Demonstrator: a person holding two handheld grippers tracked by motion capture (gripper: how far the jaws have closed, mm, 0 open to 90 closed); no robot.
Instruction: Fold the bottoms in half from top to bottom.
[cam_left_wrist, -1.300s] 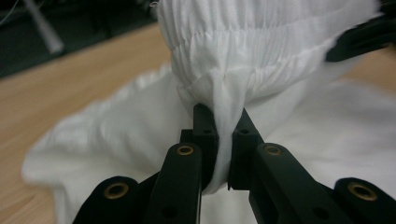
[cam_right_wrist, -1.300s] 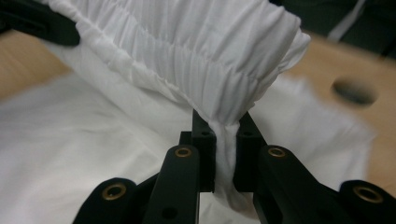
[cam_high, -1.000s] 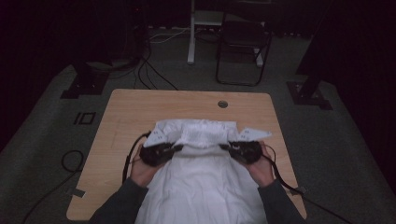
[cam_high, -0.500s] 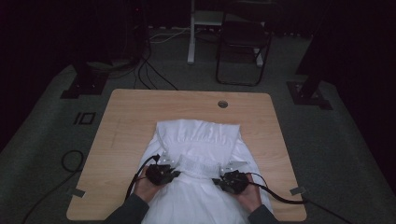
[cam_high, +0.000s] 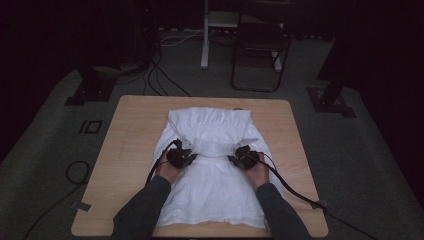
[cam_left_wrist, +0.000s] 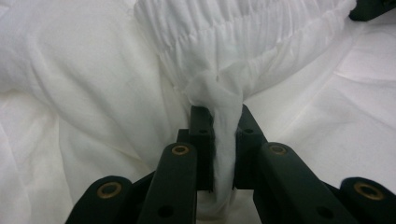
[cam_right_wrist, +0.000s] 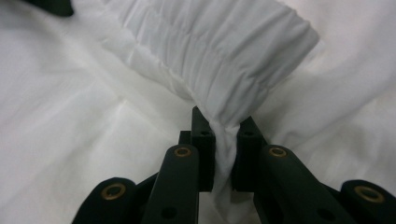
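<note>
Both your left gripper (cam_left_wrist: 219, 140) and right gripper (cam_right_wrist: 220, 140) are clamped on the white garment's (cam_high: 212, 180) gathered band (cam_right_wrist: 219, 56), which runs straight between them.

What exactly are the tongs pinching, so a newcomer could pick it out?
On the wooden table lies a white garment. Across its middle runs a gathered elastic band, pinched at either end by the left tongs and right tongs. Its tight ribbed pleats set it apart from the smoother cloth around it.
</note>
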